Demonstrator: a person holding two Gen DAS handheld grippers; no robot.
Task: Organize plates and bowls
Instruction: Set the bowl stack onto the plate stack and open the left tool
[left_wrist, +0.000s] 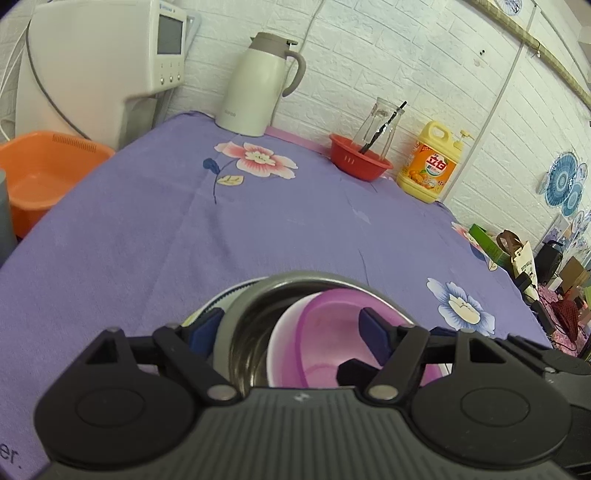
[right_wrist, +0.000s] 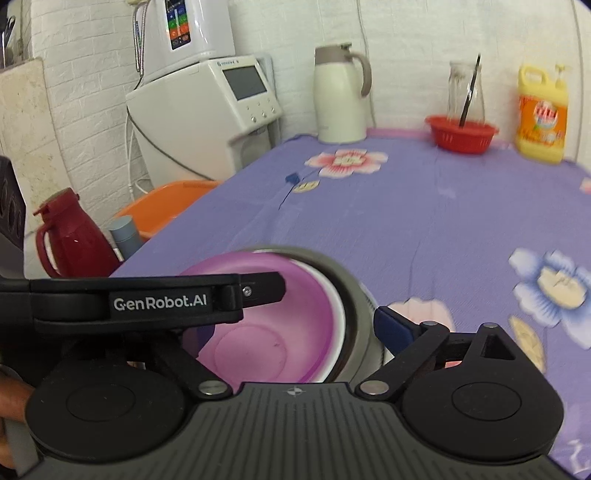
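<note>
The left gripper (left_wrist: 291, 328) is seen nearest, its jaws spread wide: one blue pad (left_wrist: 207, 326) lies outside the rim of the steel bowl (left_wrist: 243, 314), the other inside the purple plastic bowl (left_wrist: 317, 332), and no firm hold can be made out. The purple bowl, smooth and white-rimmed, is nested tilted within the shiny steel bowl, under which a pale plate edge (left_wrist: 221, 295) is only partly visible. In the right wrist view the right gripper (right_wrist: 291, 325) is held wide open over the same stack; its left finger is hidden behind the other tool's black body, and its blue right pad (right_wrist: 391, 325) sits just outside the steel rim. The stack rests on a purple floral cloth (left_wrist: 295, 221). Farther back, a red perforated basket (left_wrist: 360, 162) holding a glass bottle (left_wrist: 376, 123), a yellow detergent jug (left_wrist: 430, 162) and a cream thermal jug (left_wrist: 258, 85) are ranged along the white brick wall.
</note>
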